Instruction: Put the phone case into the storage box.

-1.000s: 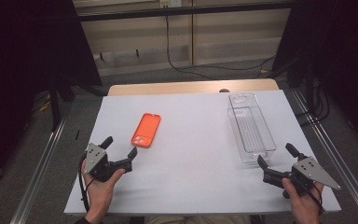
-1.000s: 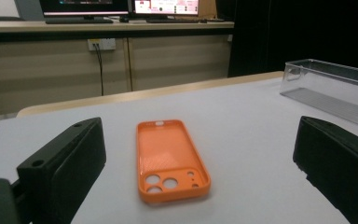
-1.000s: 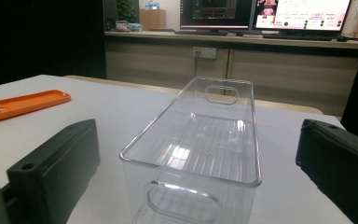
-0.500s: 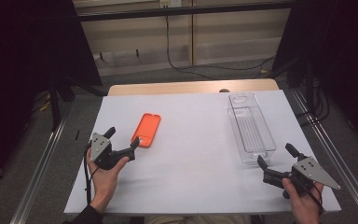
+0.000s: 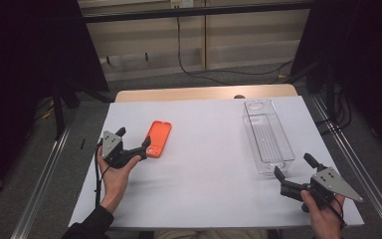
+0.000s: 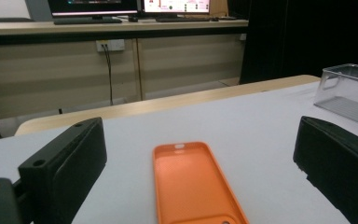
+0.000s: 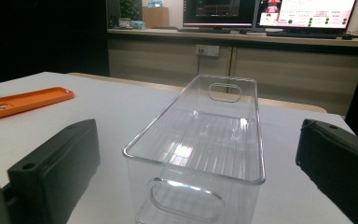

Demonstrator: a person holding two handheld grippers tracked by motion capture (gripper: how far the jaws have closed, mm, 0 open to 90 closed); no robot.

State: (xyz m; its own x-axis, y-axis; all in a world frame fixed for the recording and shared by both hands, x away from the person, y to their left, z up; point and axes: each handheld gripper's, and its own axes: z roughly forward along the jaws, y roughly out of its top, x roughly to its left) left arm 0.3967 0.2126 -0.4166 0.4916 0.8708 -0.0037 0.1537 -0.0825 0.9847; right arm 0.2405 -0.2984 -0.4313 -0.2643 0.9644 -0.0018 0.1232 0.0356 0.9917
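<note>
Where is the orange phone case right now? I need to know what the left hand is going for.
In the high view the phone case lies flat on the table's left half, just ahead of the open left tongs.

One orange phone case (image 5: 157,139), one clear bin (image 5: 268,136), two grippers (image 5: 133,142)

Orange phone case (image 6: 196,184) (near end) cut off by bottom edge

A white-topped counter (image 5: 204,164) with a wooden far edge; beyond it a long beige cabinet (image 6: 121,70), a black cable (image 5: 181,55) hanging, lit monitors (image 7: 270,11) above.
</note>
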